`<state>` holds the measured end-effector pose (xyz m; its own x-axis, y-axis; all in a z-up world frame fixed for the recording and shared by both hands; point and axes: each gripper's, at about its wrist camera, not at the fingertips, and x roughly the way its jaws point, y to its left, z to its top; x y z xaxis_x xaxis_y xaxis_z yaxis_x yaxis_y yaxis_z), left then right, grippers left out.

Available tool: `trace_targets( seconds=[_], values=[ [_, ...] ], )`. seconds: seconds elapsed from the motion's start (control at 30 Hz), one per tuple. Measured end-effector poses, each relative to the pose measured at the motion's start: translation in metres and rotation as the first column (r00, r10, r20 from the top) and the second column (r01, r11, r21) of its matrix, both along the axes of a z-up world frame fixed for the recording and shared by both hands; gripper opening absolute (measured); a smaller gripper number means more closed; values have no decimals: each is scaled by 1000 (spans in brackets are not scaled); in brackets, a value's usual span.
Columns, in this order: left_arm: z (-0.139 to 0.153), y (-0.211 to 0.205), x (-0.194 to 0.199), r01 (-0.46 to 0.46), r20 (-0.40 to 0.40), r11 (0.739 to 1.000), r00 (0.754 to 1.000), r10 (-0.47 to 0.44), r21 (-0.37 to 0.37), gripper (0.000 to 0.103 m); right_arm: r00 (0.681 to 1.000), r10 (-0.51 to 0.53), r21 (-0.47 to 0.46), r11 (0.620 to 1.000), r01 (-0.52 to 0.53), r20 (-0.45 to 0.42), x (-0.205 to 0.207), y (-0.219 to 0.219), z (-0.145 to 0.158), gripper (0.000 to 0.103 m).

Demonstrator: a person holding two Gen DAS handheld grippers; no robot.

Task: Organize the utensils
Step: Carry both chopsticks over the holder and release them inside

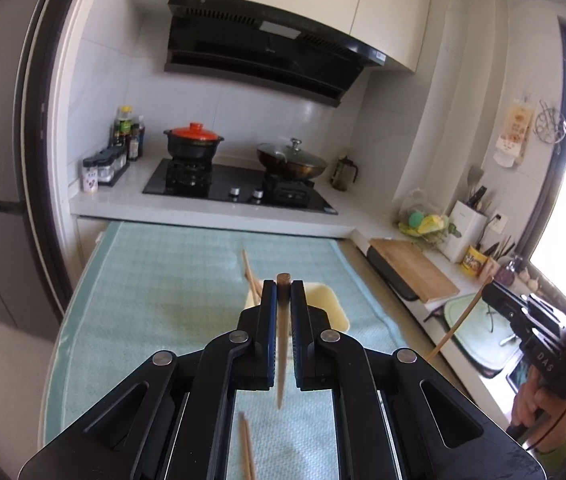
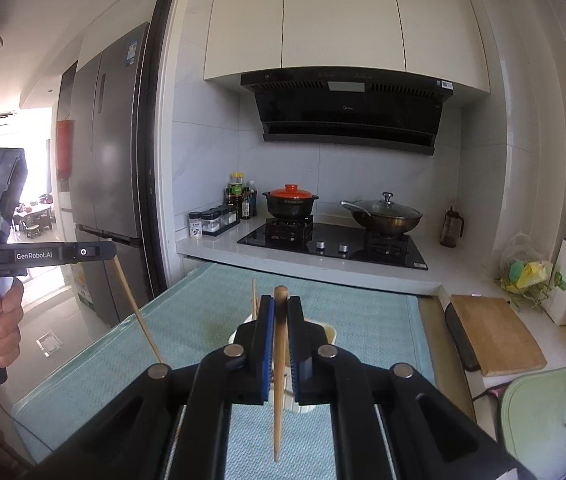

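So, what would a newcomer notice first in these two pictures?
Probably the two chopsticks: the left gripper is shut on one chopstick, the right gripper on another chopstick, both hanging above the green mat. Behind, a black pot with a red lid sits on the stove.

The left gripper (image 1: 283,292) and the right gripper (image 2: 281,312) are both squeezed tight, each pinching one chopstick, and both point a little downward.
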<state>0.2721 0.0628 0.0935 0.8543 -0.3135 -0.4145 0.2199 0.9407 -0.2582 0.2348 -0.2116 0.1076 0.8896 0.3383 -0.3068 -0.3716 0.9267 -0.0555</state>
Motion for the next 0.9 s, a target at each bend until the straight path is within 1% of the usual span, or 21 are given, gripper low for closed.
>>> trace_targets(
  seconds=[0.13, 0.23, 0.33, 0.43, 0.53, 0.6, 0.67, 0.73, 0.83, 0.9],
  values=[
    [22, -11, 26, -12, 48, 1000, 999, 12, 5, 5, 998, -3, -9, 1000, 3, 58, 27, 8, 27, 7],
    [28, -19, 53, -22, 55, 1000, 998, 22, -2, 5, 996, -7, -10, 1000, 8, 90, 50, 14, 41, 7],
    [24, -27, 81, -30, 40, 1000, 999, 30, -9, 5, 995, -11, 6, 1000, 10, 97, 76, 17, 44, 7],
    [9, -35, 107, -30, -7, 999, 1000, 29, -13, 4, 996, -11, -16, 1000, 13, 91, 102, 25, 36, 7],
    [-16, -43, 134, -20, -89, 1000, 996, 19, -14, 4, 1000, -4, -54, 998, 6, 29, 131, 32, 15, 7],
    [-36, -48, 150, -11, -156, 1000, 988, 10, -4, 4, 999, 2, -74, 997, -5, -45, 151, 36, -3, 7],
    [-55, -55, 162, -5, -211, 1000, 977, 8, 12, 5, 992, 1, -88, 996, -12, -127, 173, 40, -22, 7],
    [-71, -59, 171, -5, -250, 999, 968, 14, 35, 5, 983, -12, -85, 996, -4, -185, 192, 40, -40, 7],
    [-86, -64, 177, -13, -282, 997, 959, 34, 74, 6, 969, -27, -74, 997, 9, -247, 216, 41, -64, 7],
    [-89, -66, 177, -16, -285, 996, 958, 40, 88, 18, 962, -21, -72, 997, 2, -272, 226, 44, -75, 9]
  ],
)
